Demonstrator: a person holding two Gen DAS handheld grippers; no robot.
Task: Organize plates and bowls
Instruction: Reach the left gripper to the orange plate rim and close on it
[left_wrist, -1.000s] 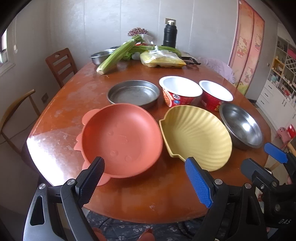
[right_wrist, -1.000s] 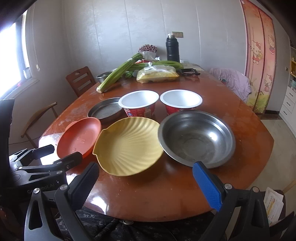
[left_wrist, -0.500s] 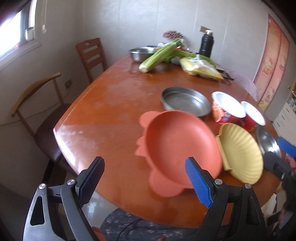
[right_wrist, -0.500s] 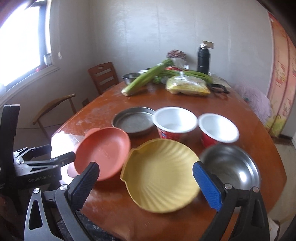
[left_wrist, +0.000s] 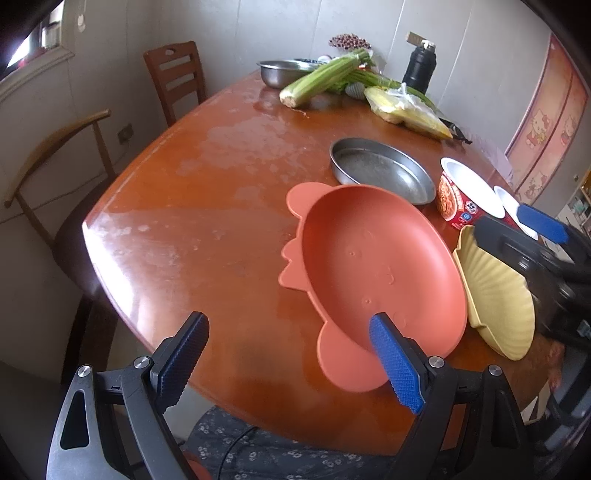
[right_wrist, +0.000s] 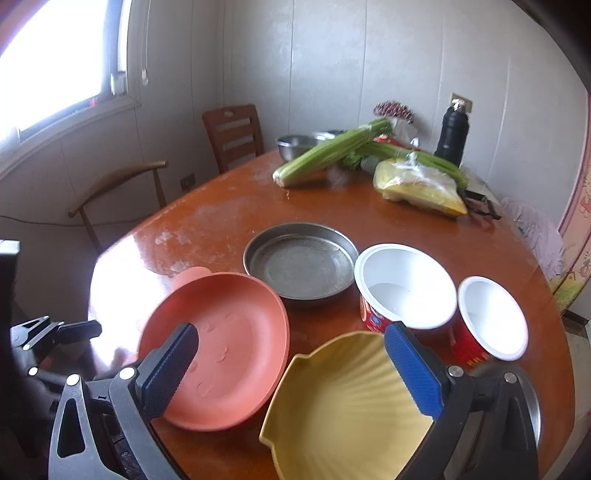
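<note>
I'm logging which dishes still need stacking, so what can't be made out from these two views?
- Steel bowl: right wrist view, mostly hidden behind the right gripper; absent from the left view.
- Yellow shell plate: left wrist view, far side covered by the right gripper's body.
- Second red cup: left view, largely hidden.
- Cup label: too small to read.

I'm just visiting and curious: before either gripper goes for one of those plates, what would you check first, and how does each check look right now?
1. Left gripper open: ok.
2. Right gripper open: ok.
3. Both grippers hold nothing: ok.
4. Orange plate lies flat on the table, nothing in it: ok.
5. Yellow shell plate free of the orange plate: cannot tell, their rims look close.
6. Steel bowl on the right is reachable: cannot tell, mostly hidden behind the right gripper.
</note>
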